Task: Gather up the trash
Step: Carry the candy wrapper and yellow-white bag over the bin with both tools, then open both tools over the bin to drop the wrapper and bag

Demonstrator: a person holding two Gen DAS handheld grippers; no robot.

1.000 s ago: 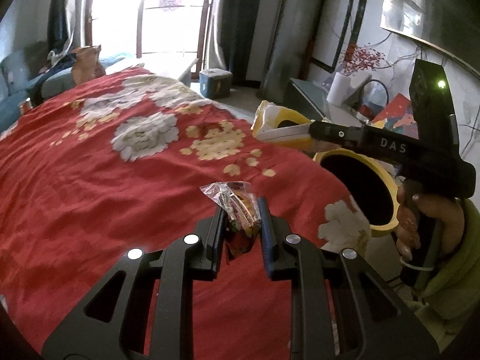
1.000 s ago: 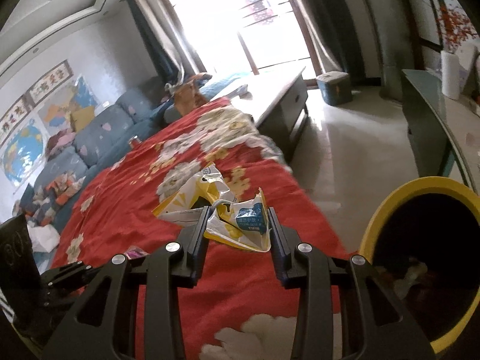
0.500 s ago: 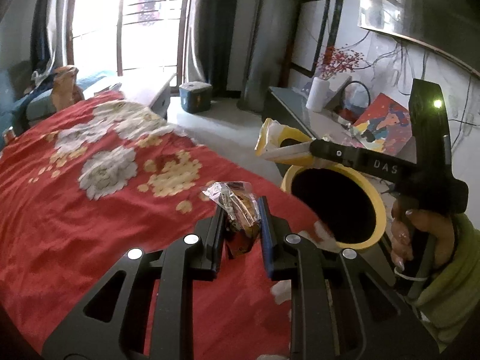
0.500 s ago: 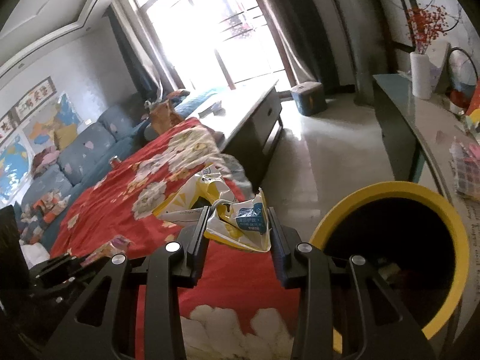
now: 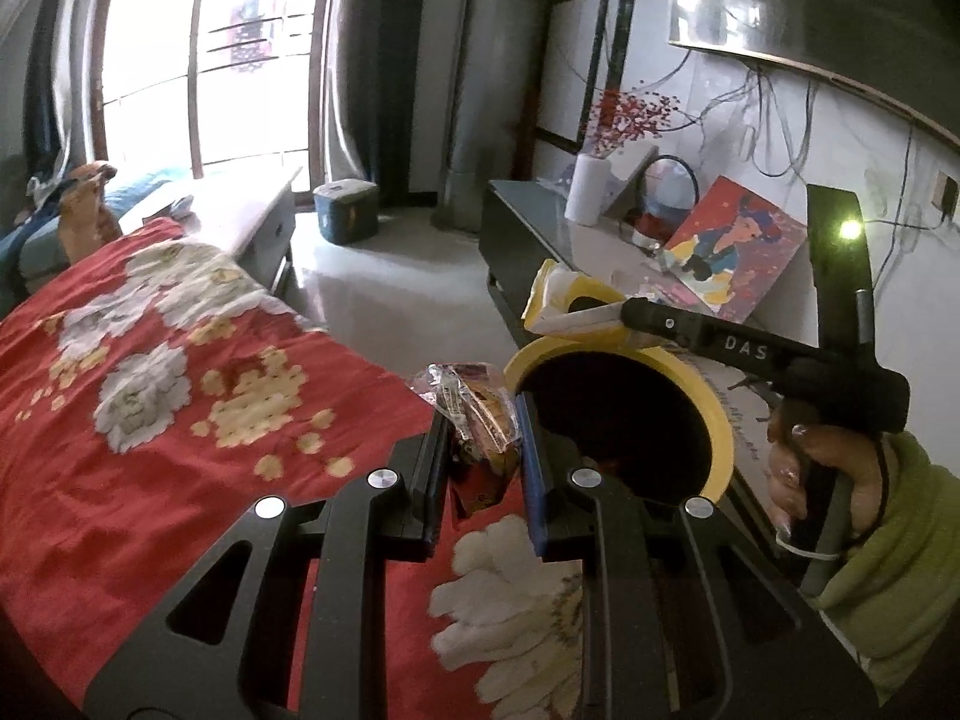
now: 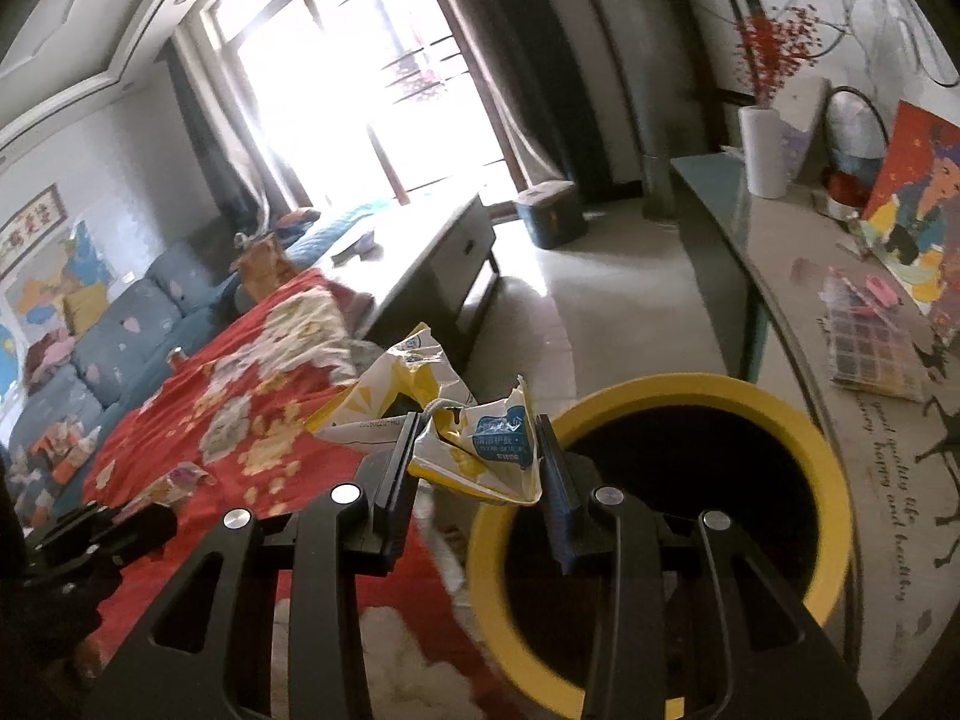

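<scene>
My left gripper is shut on a crinkled clear snack wrapper with red and orange print, held at the left rim of the yellow trash bin. My right gripper is shut on a crumpled yellow and white bag with a blue label, held just left of the bin's dark mouth. In the left wrist view the right gripper reaches over the bin's far rim with the yellow bag, a hand on its handle. The left gripper and its wrapper show low on the left in the right wrist view.
The red flowered cloth covers a table left of the bin. A long side counter at right carries a white vase, a colourful picture and small items. A low table, a small box on the floor and a blue sofa lie beyond.
Both grippers have swung to the right, away from the red cloth and toward the yellow bin, each still gripping its piece of trash. The bin now looms larger in both views.
</scene>
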